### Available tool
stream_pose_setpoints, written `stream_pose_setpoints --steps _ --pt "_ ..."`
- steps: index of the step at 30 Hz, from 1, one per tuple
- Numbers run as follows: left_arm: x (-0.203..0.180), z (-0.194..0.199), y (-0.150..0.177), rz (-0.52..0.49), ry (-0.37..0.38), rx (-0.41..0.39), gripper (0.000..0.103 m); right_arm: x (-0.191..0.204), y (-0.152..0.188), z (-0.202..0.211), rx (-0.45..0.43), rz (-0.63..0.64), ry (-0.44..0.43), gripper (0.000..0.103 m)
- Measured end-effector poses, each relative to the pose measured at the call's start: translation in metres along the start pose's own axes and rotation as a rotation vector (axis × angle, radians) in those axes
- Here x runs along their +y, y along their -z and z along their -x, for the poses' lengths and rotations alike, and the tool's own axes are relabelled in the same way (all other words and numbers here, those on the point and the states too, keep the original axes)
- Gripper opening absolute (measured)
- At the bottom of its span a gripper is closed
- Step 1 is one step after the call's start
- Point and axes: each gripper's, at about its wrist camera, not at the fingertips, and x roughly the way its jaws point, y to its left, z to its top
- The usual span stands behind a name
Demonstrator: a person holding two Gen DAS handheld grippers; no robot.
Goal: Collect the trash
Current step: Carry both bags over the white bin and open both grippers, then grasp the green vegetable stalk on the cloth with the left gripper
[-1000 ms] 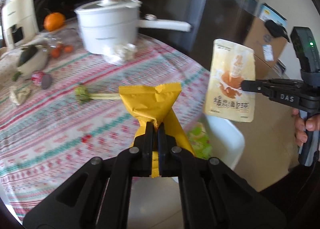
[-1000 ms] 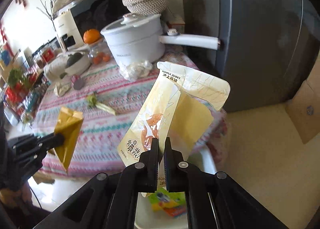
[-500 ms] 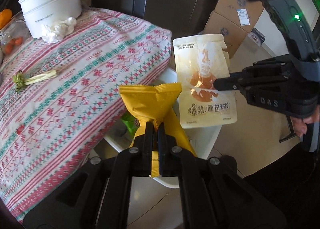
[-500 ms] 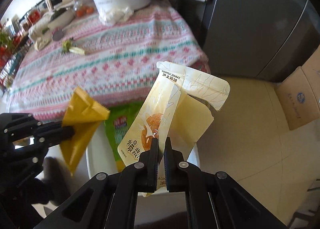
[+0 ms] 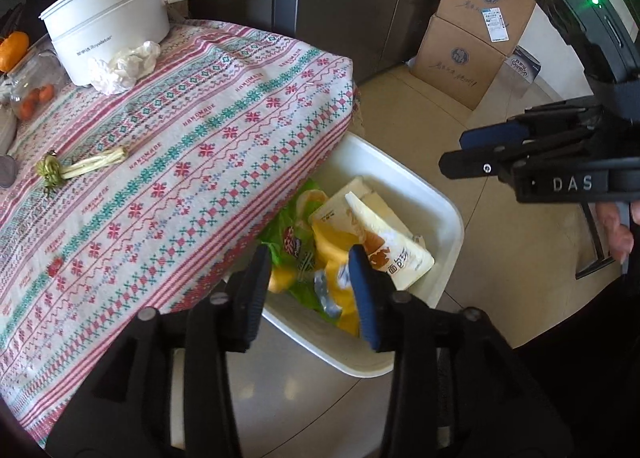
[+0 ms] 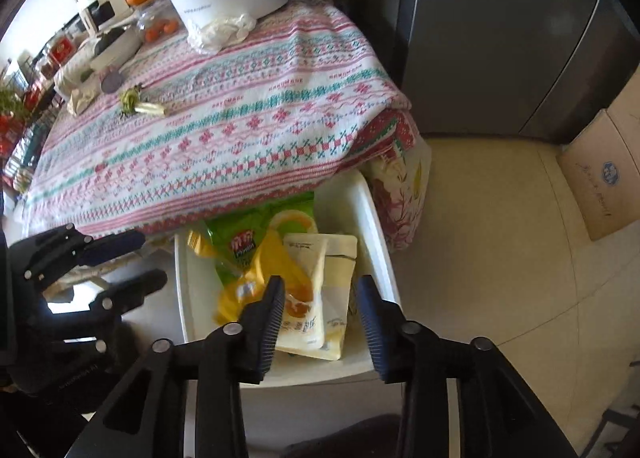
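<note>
Both handheld tools are matte black plastic, each with two straight fingers on angular linkage arms pinned by round silver screws. The left gripper (image 5: 308, 290) has finger pads (image 5: 366, 298) faced in dark blue ribbed rubber, and the right gripper (image 6: 318, 322) carries the same blue ridged lining. Seen from the left wrist, the right tool's side bears white "DAS" lettering, and its boxy black upper housing shows a small green light.
</note>
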Motion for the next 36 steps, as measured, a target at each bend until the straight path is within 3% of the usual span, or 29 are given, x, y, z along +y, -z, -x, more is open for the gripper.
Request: stream_pose_setpoints --steps 11,13,16,21,28,32,36 --pt "0.021 0.018 -0.006 0.054 -0.038 -0.025 0.066 -0.001 -0.008 0.012 -0.039 -0.018 -0.011 0.046" --pt "0.029 0.023 -0.008 0.072 -0.058 -0.031 0.07 0.0 -0.011 0.014 -0.05 -0.024 -0.013 0.058" --pt "0.048 0.029 -0.013 0.114 -0.107 -0.044 0.077 0.005 -0.018 0.019 -0.073 -0.027 -0.025 0.06" --pt "0.09 0.035 -0.019 0.234 -0.178 -0.049 0.079 0.02 -0.033 0.021 -0.101 -0.012 -0.035 0.071" --pt "0.166 0.028 -0.027 0.413 -0.358 -0.051 0.08 0.048 -0.053 0.01 -0.098 0.021 -0.038 0.072" --pt "0.209 0.013 -0.031 0.541 -0.384 -0.07 0.08 0.063 -0.065 0.0 -0.097 0.043 -0.03 0.073" --pt "0.233 0.001 -0.038 0.594 -0.381 -0.126 0.076 0.075 -0.078 -0.012 -0.097 0.052 -0.023 0.073"
